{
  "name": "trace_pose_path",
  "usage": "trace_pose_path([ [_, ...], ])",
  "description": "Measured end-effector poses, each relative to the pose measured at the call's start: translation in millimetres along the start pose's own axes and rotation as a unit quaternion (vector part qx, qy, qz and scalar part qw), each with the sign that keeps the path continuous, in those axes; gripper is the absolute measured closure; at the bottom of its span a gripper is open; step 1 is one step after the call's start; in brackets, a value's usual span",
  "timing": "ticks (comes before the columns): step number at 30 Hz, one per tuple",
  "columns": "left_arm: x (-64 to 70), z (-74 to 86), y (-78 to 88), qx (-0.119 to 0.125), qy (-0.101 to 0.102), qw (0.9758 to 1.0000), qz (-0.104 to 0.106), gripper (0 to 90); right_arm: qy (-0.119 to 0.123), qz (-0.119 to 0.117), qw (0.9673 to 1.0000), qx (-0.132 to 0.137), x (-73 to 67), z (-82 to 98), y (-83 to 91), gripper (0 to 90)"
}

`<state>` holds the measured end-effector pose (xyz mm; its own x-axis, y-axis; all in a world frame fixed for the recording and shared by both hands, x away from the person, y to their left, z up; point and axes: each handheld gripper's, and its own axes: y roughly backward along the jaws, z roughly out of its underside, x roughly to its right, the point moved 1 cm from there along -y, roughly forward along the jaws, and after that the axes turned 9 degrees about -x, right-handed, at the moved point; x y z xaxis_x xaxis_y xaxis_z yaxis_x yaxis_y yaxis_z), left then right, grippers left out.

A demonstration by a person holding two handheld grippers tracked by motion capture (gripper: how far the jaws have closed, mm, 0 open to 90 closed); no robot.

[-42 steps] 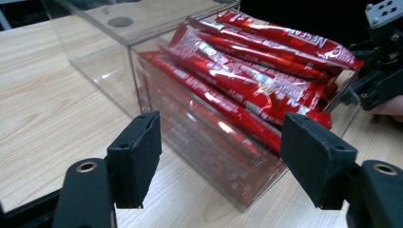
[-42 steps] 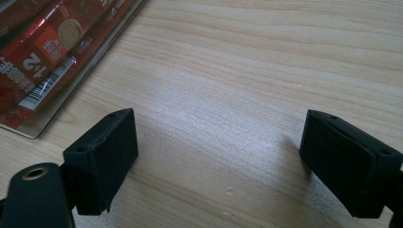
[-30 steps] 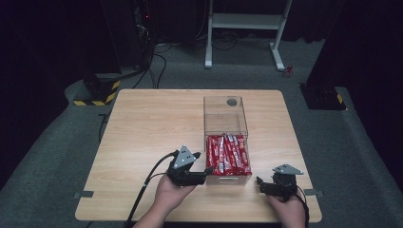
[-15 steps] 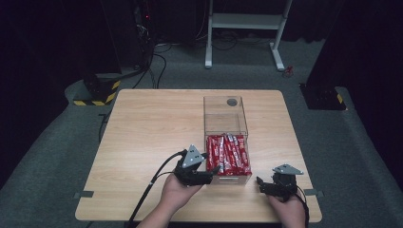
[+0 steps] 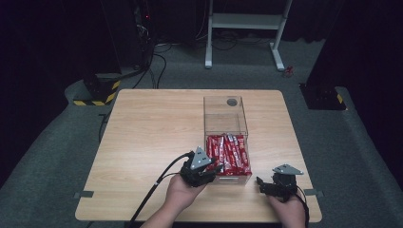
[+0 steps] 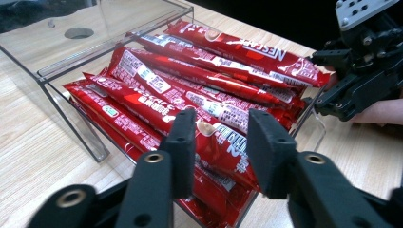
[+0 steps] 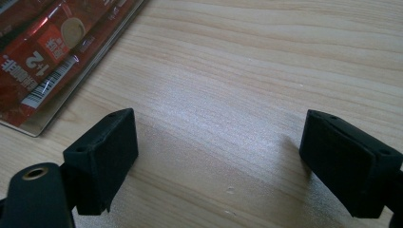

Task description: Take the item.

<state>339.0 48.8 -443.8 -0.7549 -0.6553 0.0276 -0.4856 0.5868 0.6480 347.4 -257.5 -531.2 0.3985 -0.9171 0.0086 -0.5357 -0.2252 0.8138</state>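
Sachets point(image 5: 229, 153) in red wrappers lay heaped in the near end of a clear plastic box point(image 5: 225, 114), which stood on the wooden counter point(image 5: 152, 128). The left tool point(image 5: 215, 168) reached into that near end of the box from its left corner. In the left gripper view, its jaws had just been closing and stood narrow on either side of one red sachet point(image 6: 216, 135) atop the heap; whether the pads pressed on it I could not tell. The far half of the box held no sachets, and a round hole point(image 5: 232, 101) marked its far end. The right tool point(image 5: 260, 183) rested on the counter just right of the box's near corner, its jaws spread wide over bare wood with nothing between them point(image 7: 218, 142).
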Motion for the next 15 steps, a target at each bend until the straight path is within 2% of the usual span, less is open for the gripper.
trace_pose_path([
  [5,-1.9,4.3,-1.9,-0.007,0.008,0.9997,-0.02,75.5,0.0,0.0,1.0,0.0,0.0,0.1,0.0,12.3],
  [15,-2.7,8.2,-2.8,-0.007,0.019,0.9997,-0.016,86.5,0.0,0.0,1.0,0.001,-0.2,0.0,0.0,12.3],
])
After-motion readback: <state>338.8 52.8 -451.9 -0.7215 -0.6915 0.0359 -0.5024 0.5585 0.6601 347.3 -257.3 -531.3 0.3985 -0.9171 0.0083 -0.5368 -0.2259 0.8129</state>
